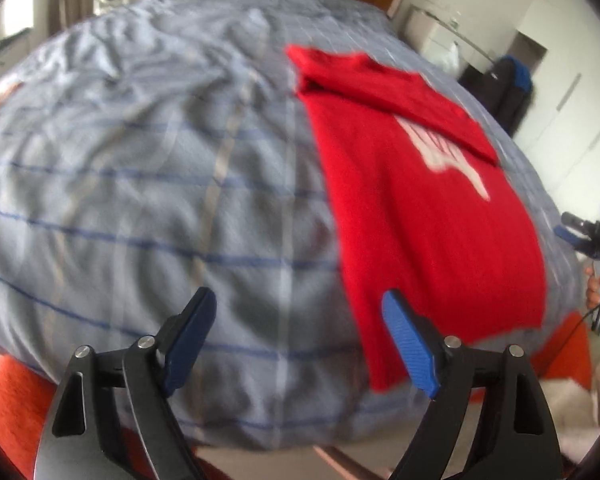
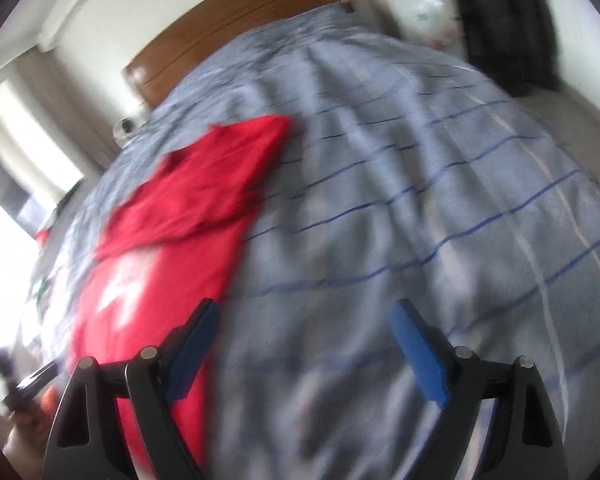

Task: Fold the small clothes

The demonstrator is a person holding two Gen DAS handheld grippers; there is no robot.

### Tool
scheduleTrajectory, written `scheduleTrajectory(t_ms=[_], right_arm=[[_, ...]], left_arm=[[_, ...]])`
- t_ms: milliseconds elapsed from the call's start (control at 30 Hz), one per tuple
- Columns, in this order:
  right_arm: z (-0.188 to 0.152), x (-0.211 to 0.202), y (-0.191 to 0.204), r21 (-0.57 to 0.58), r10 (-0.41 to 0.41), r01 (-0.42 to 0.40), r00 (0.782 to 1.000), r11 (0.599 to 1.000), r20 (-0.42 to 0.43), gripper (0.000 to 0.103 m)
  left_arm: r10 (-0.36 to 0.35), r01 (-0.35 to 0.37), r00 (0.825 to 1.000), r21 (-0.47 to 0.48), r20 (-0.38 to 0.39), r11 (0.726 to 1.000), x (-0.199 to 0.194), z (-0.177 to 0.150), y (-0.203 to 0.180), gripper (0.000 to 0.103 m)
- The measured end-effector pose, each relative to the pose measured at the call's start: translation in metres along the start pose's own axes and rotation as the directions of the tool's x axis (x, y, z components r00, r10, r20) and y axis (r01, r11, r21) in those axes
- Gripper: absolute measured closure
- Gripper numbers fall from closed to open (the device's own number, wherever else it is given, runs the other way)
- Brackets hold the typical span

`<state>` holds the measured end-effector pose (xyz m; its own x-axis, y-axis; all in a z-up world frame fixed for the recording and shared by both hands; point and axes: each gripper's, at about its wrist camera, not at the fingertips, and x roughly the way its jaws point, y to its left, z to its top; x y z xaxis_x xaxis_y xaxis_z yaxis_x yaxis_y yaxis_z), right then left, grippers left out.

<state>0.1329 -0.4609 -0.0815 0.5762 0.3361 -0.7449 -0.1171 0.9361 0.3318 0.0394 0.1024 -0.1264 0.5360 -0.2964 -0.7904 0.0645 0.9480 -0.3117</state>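
A small red shirt [image 1: 416,208] with a white print lies flat on the bed, one side folded over along its top right edge. My left gripper [image 1: 300,320] hovers open over the bedspread just left of the shirt's near hem, nothing between its blue pads. In the right wrist view the same red shirt [image 2: 172,232] lies to the left. My right gripper [image 2: 306,330] is open above bare bedspread beside the shirt's right edge, and its left finger [image 2: 192,344] overlaps the red cloth in the picture. Both views are blurred.
The bed is covered with a wrinkled grey-blue checked duvet [image 1: 148,184], with a wooden headboard [image 2: 228,28] at the far end. Orange cushions [image 1: 12,396] sit below the near edge. A hand with the other gripper [image 1: 596,240] shows at the right. Dark clothing [image 2: 512,28] hangs by the wall.
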Motion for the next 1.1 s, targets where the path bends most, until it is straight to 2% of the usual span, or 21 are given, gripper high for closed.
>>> scheduleTrajectory(t_ms=[100,167,200,233,300,333,367,400,433,467,567,700,767,900,1000,1100], right_arm=[[-0.034,-0.008,0.028,-0.038,0.070,-0.075,0.993,0.996,-0.099,0.016],[-0.060,-0.005,0.040,-0.027,0.123,-0.130,0.977,0.991,-0.173,0.017],[-0.076,-0.001,0.046,-0.009,0.160,-0.166,0.962,0.986,-0.220,0.019],[-0.087,0.005,0.050,0.004,0.184,-0.189,0.949,0.982,-0.255,0.020],[-0.106,0.017,0.057,0.004,0.179,-0.187,0.934,0.982,-0.310,0.029],[-0.113,0.024,0.059,-0.005,0.165,-0.176,0.932,0.984,-0.323,0.031],[-0.117,0.030,0.060,-0.003,0.165,-0.175,0.932,0.985,-0.323,0.039],[-0.120,0.036,0.061,0.013,0.181,-0.187,0.928,0.982,-0.326,0.058],[-0.121,0.039,0.063,0.022,0.192,-0.196,0.923,0.980,-0.334,0.072],[-0.121,0.042,0.065,0.018,0.190,-0.196,0.921,0.981,-0.340,0.098],[-0.117,0.029,0.068,0.001,0.185,-0.195,0.929,0.981,-0.320,0.098],[-0.097,0.001,0.062,0.035,0.216,-0.214,0.945,0.976,-0.245,0.098],[-0.085,-0.007,0.062,0.040,0.244,-0.241,0.948,0.970,-0.203,0.098],[-0.046,-0.004,0.069,-0.017,0.242,-0.245,0.966,0.969,-0.093,0.098],[-0.006,0.011,0.067,-0.018,0.236,-0.236,0.971,0.971,-0.027,0.098],[0.045,0.036,0.062,-0.011,0.226,-0.226,0.973,0.974,0.033,0.098]], left_arm=[[-0.037,0.039,0.998,0.035,-0.047,0.999,0.009,-0.007,-0.015,0.017],[-0.055,0.059,0.997,0.067,-0.061,0.996,0.012,-0.008,-0.028,0.018],[-0.068,0.073,0.995,0.077,-0.068,0.994,0.013,-0.008,-0.032,0.019],[-0.084,0.091,0.993,0.083,-0.080,0.992,0.015,-0.009,-0.037,0.021],[-0.117,0.127,0.985,0.077,-0.130,0.989,0.023,-0.011,-0.043,0.035],[-0.125,0.137,0.980,0.072,-0.154,0.988,0.026,-0.014,-0.045,0.053],[-0.129,0.144,0.975,0.068,-0.184,0.987,0.030,-0.016,-0.048,0.084],[-0.125,0.142,0.970,0.069,-0.207,0.987,0.033,-0.018,-0.051,0.098],[-0.126,0.143,0.968,0.063,-0.218,0.988,0.033,-0.020,-0.052,0.097],[-0.127,0.142,0.969,0.058,-0.210,0.988,0.029,-0.020,-0.052,0.098],[-0.151,0.158,0.970,0.025,-0.188,0.987,0.012,-0.018,-0.045,0.099],[-0.232,0.226,0.959,-0.057,-0.163,0.972,-0.002,-0.003,-0.034,0.099],[-0.266,0.256,0.954,-0.082,-0.141,0.963,-0.003,0.015,-0.034,0.098],[-0.272,0.267,0.960,-0.075,-0.068,0.961,0.002,0.066,-0.035,0.098],[-0.248,0.248,0.969,-0.053,0.007,0.967,0.013,0.118,-0.037,0.098],[-0.224,0.227,0.974,-0.067,0.044,0.972,0.041,0.178,-0.038,0.098]])
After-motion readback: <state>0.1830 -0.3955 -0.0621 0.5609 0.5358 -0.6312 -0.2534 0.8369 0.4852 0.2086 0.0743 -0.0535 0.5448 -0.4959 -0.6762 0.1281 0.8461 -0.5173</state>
